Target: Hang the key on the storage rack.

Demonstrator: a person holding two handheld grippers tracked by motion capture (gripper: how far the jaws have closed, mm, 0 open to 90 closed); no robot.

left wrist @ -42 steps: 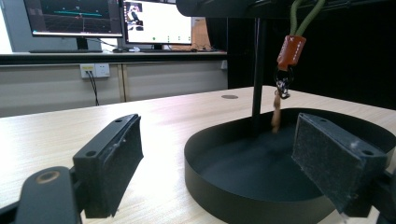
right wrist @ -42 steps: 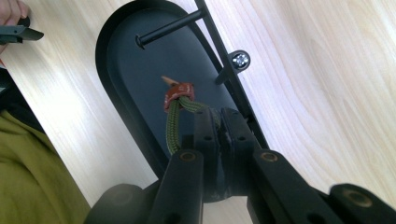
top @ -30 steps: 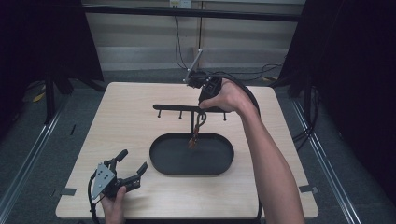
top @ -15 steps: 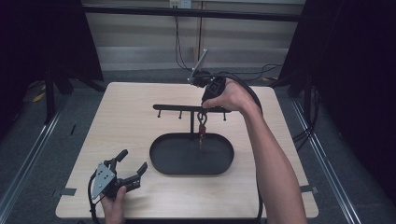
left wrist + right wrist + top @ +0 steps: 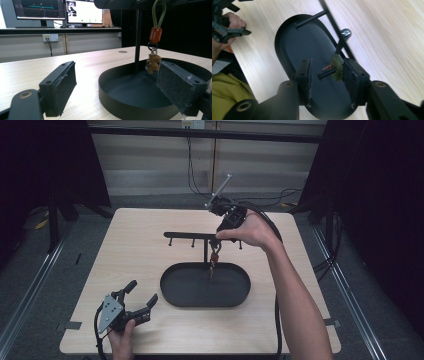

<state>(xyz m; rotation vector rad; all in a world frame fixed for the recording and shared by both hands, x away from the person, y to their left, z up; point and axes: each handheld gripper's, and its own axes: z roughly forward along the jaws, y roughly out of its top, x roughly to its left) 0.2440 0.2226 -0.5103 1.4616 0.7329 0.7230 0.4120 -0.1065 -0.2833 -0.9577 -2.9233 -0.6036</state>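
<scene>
The right gripper (image 5: 325, 72) has just been opening; its jaws stand apart around the keychain's green loop (image 5: 337, 67), hung on a rack peg (image 5: 327, 73). The keychain (image 5: 214, 261) dangles over the black oval tray (image 5: 172, 292). At seven o'clock of the tray, the left gripper (image 5: 142, 299) rests wide and empty.

The left hand-held gripper (image 5: 117, 87) rests low over the pale wooden desk (image 5: 95, 60), its two black jaws spread wide with nothing between them. Between and beyond them sits a black oval tray (image 5: 117, 105), from which a thin black post (image 5: 137, 37) rises. A keychain (image 5: 155, 47) hangs from above on an olive loop, with an orange tag and a small brown bear figure dangling over the tray. Monitors (image 5: 57, 10) glow behind.
</scene>
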